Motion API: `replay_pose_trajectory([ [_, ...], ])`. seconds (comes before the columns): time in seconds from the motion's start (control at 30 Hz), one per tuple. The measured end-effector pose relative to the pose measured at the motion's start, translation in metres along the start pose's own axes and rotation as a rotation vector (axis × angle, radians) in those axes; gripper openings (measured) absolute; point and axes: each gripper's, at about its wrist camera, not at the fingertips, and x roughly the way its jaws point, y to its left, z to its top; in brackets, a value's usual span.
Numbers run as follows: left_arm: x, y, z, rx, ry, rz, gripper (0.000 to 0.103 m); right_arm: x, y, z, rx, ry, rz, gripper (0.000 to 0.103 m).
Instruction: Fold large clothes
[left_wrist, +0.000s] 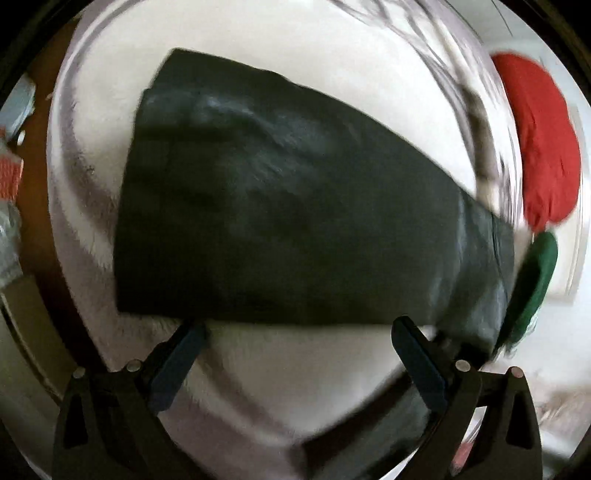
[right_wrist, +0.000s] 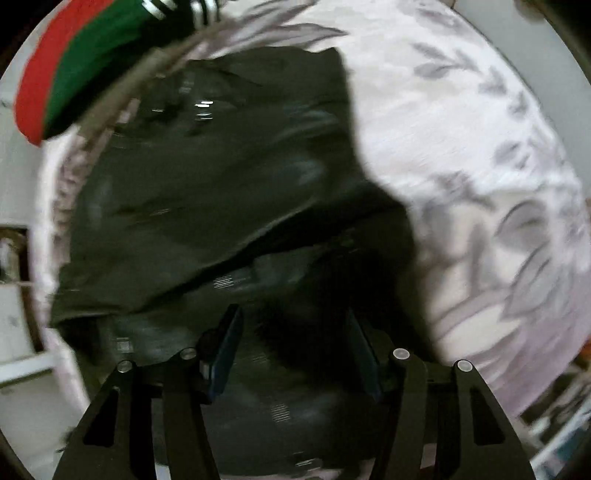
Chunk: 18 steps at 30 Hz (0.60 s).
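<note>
We are mid-fold on the dark garment (left_wrist: 295, 206) on the bed (left_wrist: 303, 369): left gripper (left_wrist: 299, 332) spread, empty; right gripper (right_wrist: 291, 325) half-spread above cloth. Next, pinch an edge.

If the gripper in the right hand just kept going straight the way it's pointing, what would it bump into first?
Most likely the dark garment. The right gripper points down at it with its jaws apart, and dark cloth fills the view ahead between them. The picture is blurred, so how close the cloth lies is hard to tell. The patterned bedspread lies underneath.
</note>
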Motion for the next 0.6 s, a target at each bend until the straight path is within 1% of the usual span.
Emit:
replay_pose_trajectory([
  [0.03, 0.000, 0.004, 0.004, -0.034, -0.026, -0.015, 0.102, -0.001, 0.002, -0.005, -0.003, 0.002, 0.018, 0.060],
  [0.07, -0.001, 0.008, 0.009, -0.062, -0.049, -0.028, 0.100, -0.002, 0.017, -0.008, -0.025, 0.007, 0.025, 0.060],
  [0.1, -0.004, 0.011, 0.013, -0.097, -0.088, -0.041, 0.093, -0.001, 0.027, -0.011, -0.049, 0.012, 0.022, 0.060],
  [0.13, -0.008, 0.012, 0.017, -0.115, -0.121, -0.038, 0.086, 0.003, 0.036, -0.018, -0.085, 0.018, 0.020, 0.060],
  [0.17, -0.012, 0.013, 0.022, -0.128, -0.149, -0.028, 0.070, 0.002, 0.043, -0.015, -0.109, 0.022, 0.022, 0.060],
  [0.2, -0.015, 0.014, 0.027, -0.132, -0.178, -0.007, 0.047, 0.003, 0.056, -0.018, -0.132, 0.025, 0.025, 0.060],
  [0.23, -0.021, 0.015, 0.031, -0.129, -0.212, 0.021, 0.035, 0.007, 0.067, -0.014, -0.154, 0.026, 0.029, 0.060],
  [0.27, -0.025, 0.016, 0.034, -0.122, -0.237, 0.030, 0.017, 0.006, 0.083, -0.015, -0.177, 0.025, 0.030, 0.060],
  [0.3, -0.029, 0.014, 0.038, -0.109, -0.256, 0.026, 0.012, 0.008, 0.092, -0.017, -0.194, 0.025, 0.030, 0.060],
  [0.37, -0.039, 0.011, 0.049, -0.074, -0.301, 0.052, 0.010, 0.013, 0.117, -0.014, -0.223, 0.024, 0.031, 0.060],
  [0.43, -0.051, 0.006, 0.067, -0.036, -0.345, 0.071, 0.009, 0.013, 0.132, -0.018, -0.248, 0.008, 0.035, 0.060],
  [0.47, -0.056, 0.005, 0.075, -0.025, -0.360, 0.065, 0.008, 0.015, 0.151, -0.012, -0.262, -0.001, 0.035, 0.060],
  [0.5, -0.060, 0.004, 0.085, -0.013, -0.372, 0.051, 0.008, 0.015, 0.158, -0.014, -0.278, -0.013, 0.044, 0.060],
  [0.6, -0.059, -0.006, 0.111, 0.054, -0.384, 0.052, 0.008, 0.024, 0.195, -0.006, -0.317, -0.016, 0.065, 0.060],
])
